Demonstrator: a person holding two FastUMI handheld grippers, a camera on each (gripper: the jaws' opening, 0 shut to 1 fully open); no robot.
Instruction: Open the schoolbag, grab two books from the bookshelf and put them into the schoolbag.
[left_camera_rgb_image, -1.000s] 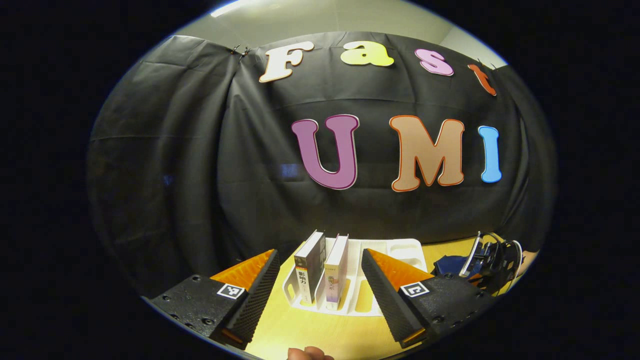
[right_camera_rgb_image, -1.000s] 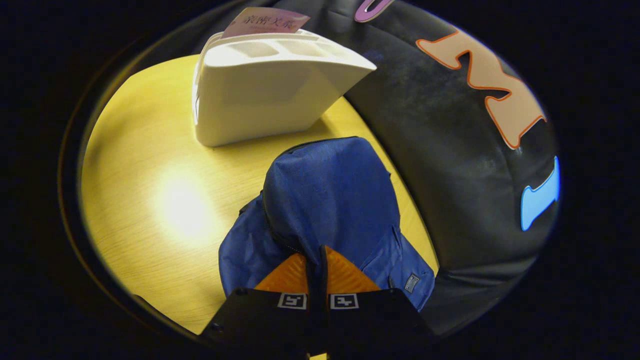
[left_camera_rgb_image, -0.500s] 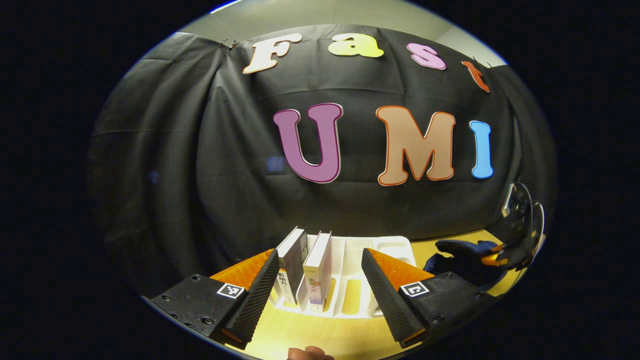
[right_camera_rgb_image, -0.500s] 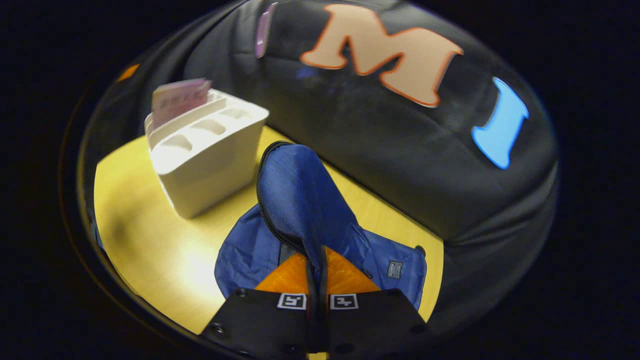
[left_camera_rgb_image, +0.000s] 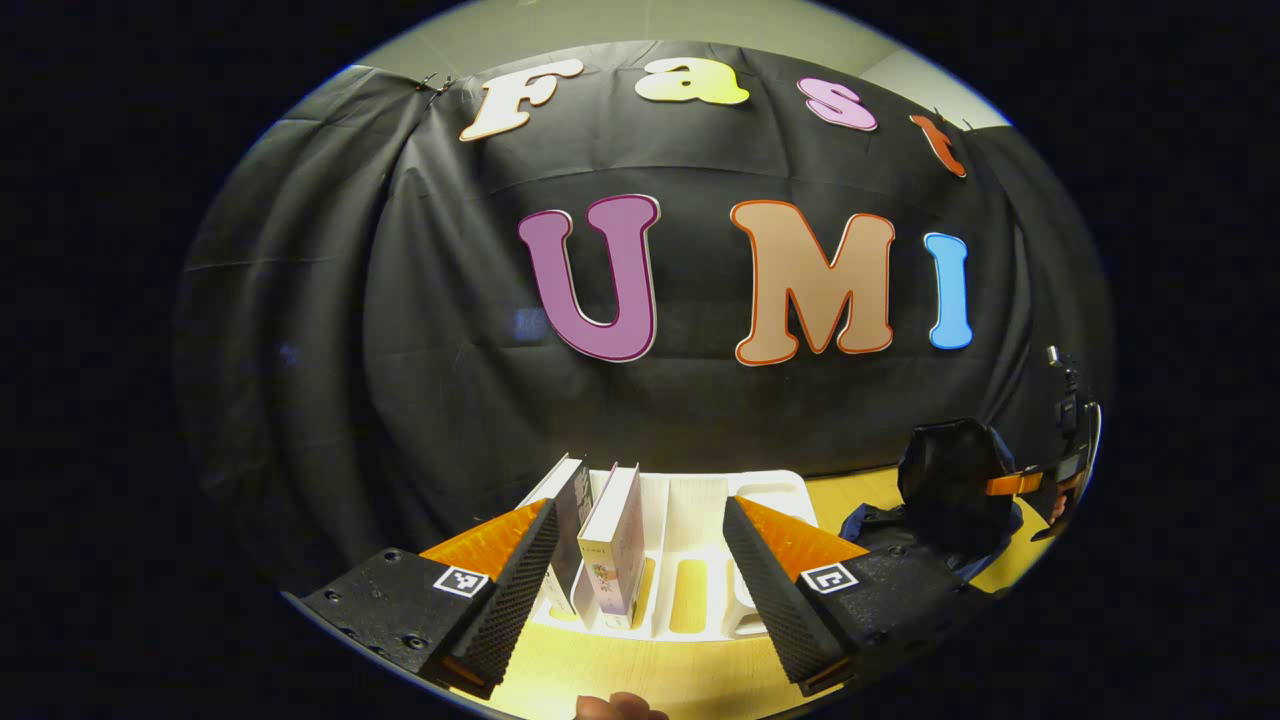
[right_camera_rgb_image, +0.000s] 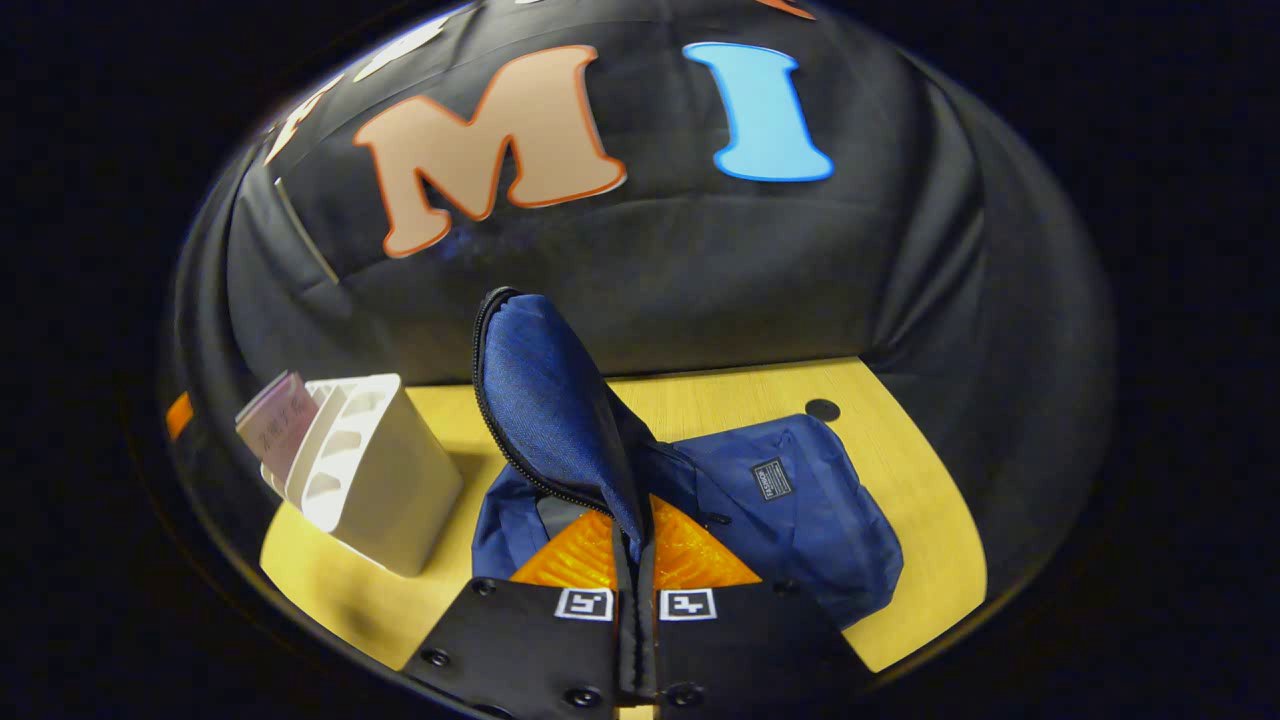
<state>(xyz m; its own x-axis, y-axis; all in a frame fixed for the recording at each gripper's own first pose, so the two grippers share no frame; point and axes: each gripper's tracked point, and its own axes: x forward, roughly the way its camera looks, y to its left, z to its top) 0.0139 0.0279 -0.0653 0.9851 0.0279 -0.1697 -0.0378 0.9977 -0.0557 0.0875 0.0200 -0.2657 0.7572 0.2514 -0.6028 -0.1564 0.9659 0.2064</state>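
Note:
My left gripper (left_camera_rgb_image: 640, 510) is open, just short of the white bookshelf rack (left_camera_rgb_image: 700, 510). Two books stand upright in the rack's left slots: a dark one (left_camera_rgb_image: 570, 505) partly behind my left finger, and a light one (left_camera_rgb_image: 612, 545) between the fingers' lines. The blue schoolbag (right_camera_rgb_image: 800, 510) lies on the yellow table (right_camera_rgb_image: 900, 440). My right gripper (right_camera_rgb_image: 635, 520) is shut on the bag's zip-edged flap (right_camera_rgb_image: 540, 400), holding it raised and the bag's mouth open. In the left gripper view the bag (left_camera_rgb_image: 870, 520) and its lifted flap (left_camera_rgb_image: 950, 470) sit far right.
In the right gripper view the rack (right_camera_rgb_image: 380, 490) stands left of the bag with a pinkish book (right_camera_rgb_image: 275, 425) in it. A small dark hole (right_camera_rgb_image: 822, 409) marks the table behind the bag. The black cloth wall closes the back.
The right gripper has lifted the bag's flap higher, and its view has swung up toward the wall. The left gripper has come closer to the rack, the books now sitting nearer its left finger.

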